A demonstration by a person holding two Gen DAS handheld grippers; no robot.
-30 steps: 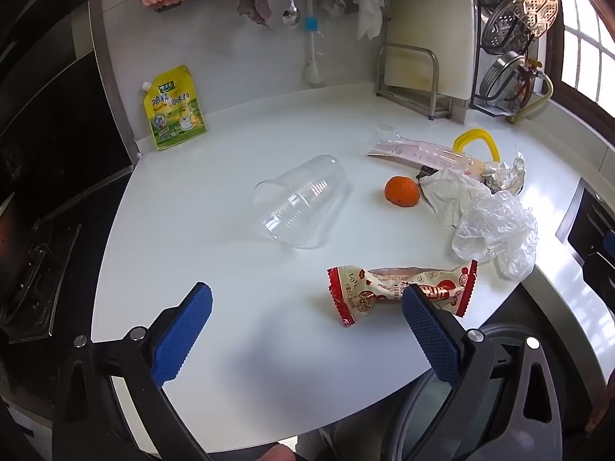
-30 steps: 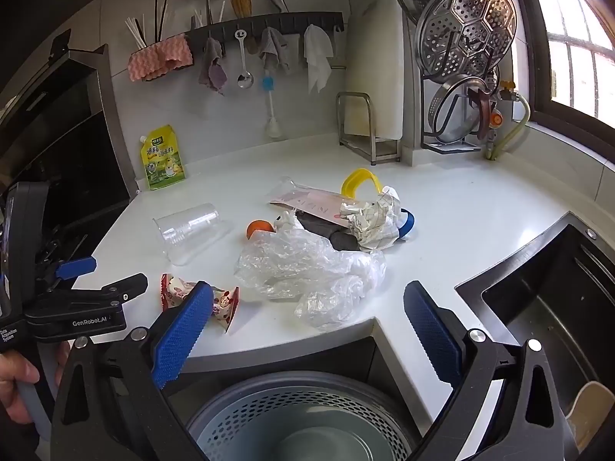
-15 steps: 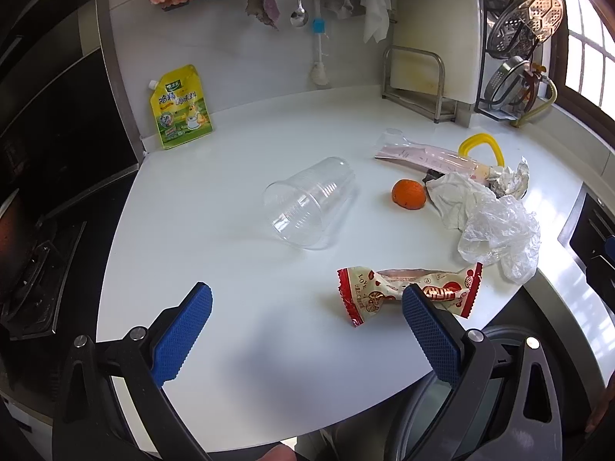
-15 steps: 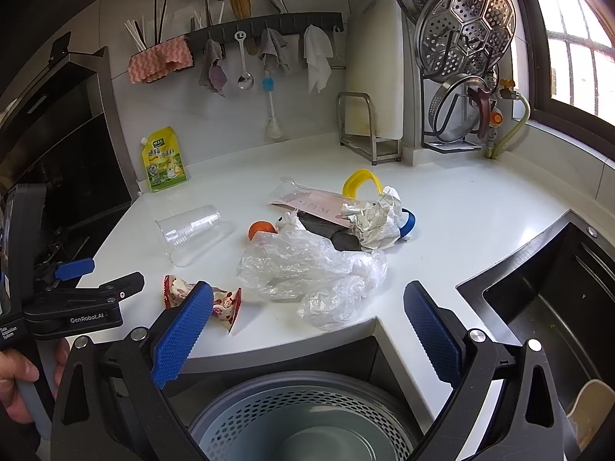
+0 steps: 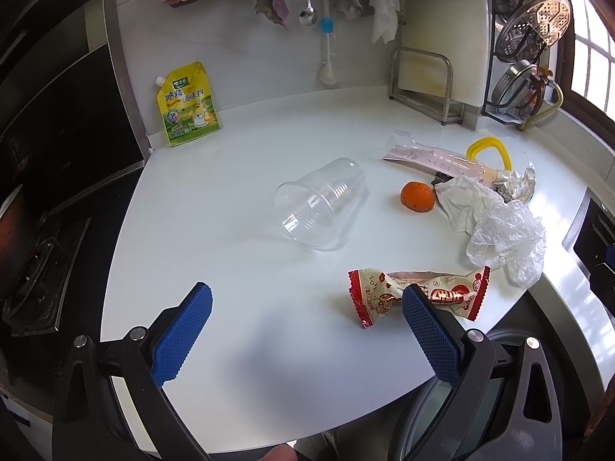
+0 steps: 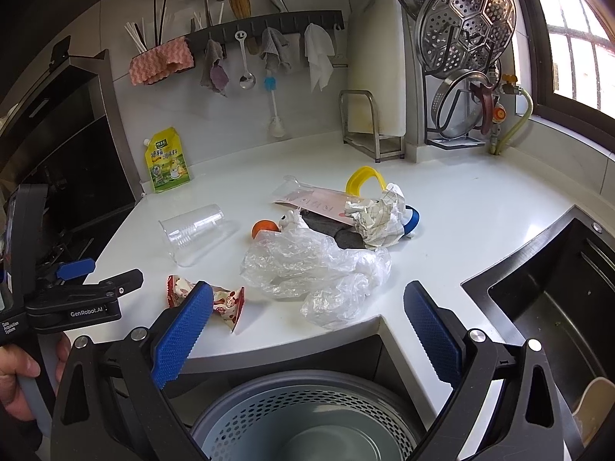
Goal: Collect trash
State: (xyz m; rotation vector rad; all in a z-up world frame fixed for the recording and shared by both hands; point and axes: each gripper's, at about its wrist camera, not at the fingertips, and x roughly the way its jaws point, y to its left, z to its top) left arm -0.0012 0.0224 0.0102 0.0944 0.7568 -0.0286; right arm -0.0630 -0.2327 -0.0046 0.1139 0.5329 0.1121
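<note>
Trash lies on the white counter (image 5: 230,230): a red-and-cream snack wrapper (image 5: 419,294), a clear plastic cup (image 5: 321,207) on its side, an orange fruit (image 5: 417,196), a crumpled clear plastic bag (image 5: 507,238), crumpled paper (image 6: 378,215) and a pink packet (image 5: 434,159). My left gripper (image 5: 307,317) is open and empty, just short of the wrapper. My right gripper (image 6: 307,322) is open and empty, over the grey perforated bin (image 6: 303,418), short of the plastic bag (image 6: 315,269). The left gripper also shows in the right wrist view (image 6: 92,280).
A yellow seasoning pouch (image 5: 188,103) leans on the back wall. A cutting board rack (image 5: 426,80) and a lid rack (image 6: 461,69) stand at the back. A dark sink (image 6: 553,299) is at the right, a stove (image 5: 34,253) at the left.
The left gripper has drawn back and up a little, so the cup and wrapper sit slightly lower and farther right in its view. The right gripper has barely moved.
</note>
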